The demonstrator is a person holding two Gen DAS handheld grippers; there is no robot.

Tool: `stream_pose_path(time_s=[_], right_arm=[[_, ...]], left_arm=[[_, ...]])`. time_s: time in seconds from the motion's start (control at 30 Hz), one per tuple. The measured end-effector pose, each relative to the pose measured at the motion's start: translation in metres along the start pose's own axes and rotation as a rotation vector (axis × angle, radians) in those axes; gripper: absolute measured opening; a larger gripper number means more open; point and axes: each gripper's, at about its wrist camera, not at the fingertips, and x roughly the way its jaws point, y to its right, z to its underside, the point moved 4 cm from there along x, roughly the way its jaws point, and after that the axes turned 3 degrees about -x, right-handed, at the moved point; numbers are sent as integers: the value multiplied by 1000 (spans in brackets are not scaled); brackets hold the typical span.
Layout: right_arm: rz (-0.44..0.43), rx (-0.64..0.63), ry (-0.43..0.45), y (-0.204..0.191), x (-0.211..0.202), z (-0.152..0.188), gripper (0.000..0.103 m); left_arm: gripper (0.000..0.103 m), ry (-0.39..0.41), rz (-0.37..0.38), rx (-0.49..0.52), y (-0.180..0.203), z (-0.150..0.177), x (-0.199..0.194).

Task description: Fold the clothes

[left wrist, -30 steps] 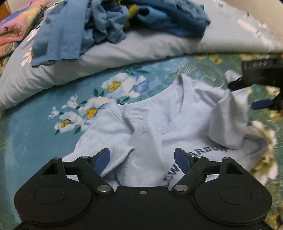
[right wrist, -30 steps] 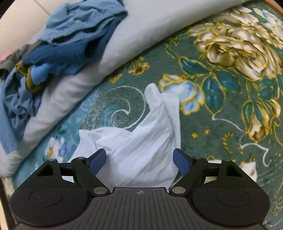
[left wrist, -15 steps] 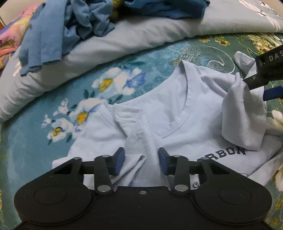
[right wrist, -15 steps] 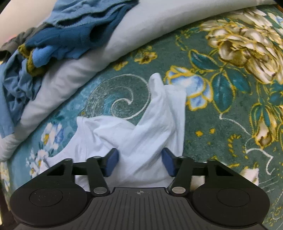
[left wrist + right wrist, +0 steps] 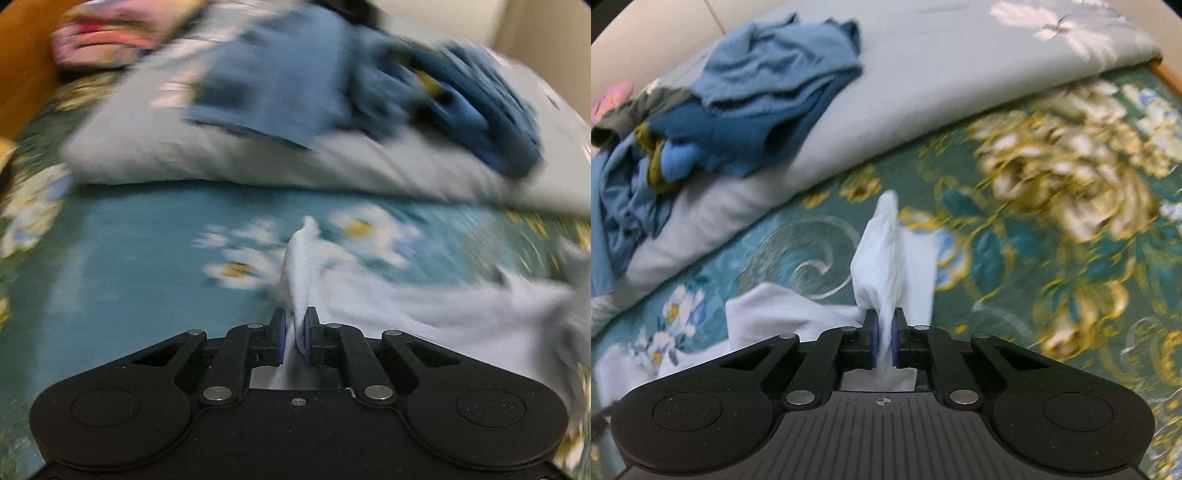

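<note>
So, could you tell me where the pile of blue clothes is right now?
The pile of blue clothes lies on the pale grey quilt, upper left in the right wrist view, beyond the light T-shirt.

Ahead of both tools the floral bedspread lies open and flat. At its far edge a folded grey quilt rises as a long ridge, topped by a heap of blue clothes, blocking any low pass that way.

We see the left wrist view smeared by motion, leaving the blue clothes pile and floral bedspread indistinct.
</note>
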Motion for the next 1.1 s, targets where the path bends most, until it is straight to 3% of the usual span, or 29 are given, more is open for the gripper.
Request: stream_pose_path(time_s=[0.17, 0.33, 0.43, 0.63, 0.67, 0.73, 0.8, 0.93, 1.0, 1.03, 1.1], right_arm=[[87, 94, 21, 41, -7, -4, 4], [193, 119, 17, 77, -6, -6, 3], [294, 125, -8, 100, -1, -3, 3], [373, 126, -98, 123, 4, 21, 8], [385, 117, -94, 124, 1, 23, 14], [397, 109, -84, 127, -7, 24, 24], [421, 105, -75, 132, -14, 22, 43], [480, 107, 3, 132, -41, 10, 48], [438, 34, 69, 115, -50, -1, 56], [367, -2, 86, 103, -49, -6, 56], [226, -79, 92, 76, -42, -17, 81]], left_arm=[[8, -23, -138, -127, -73, 18, -2], [2, -67, -236, -159, -108, 43, -1], [2, -118, -256, -239, -126, 58, -1], [8, -157, -237, -232, -133, 67, -9], [11, -158, -235, -226, -133, 66, -12], [28, -150, -243, -215, -136, 65, -18], [45, -140, -250, -210, -139, 64, -25], [53, -128, -272, -238, -156, 54, -37], [73, -81, -231, -218, -151, 43, -41], [78, -54, -190, -199, -145, 35, -41], [81, -8, -87, -129, -123, 18, -33]])
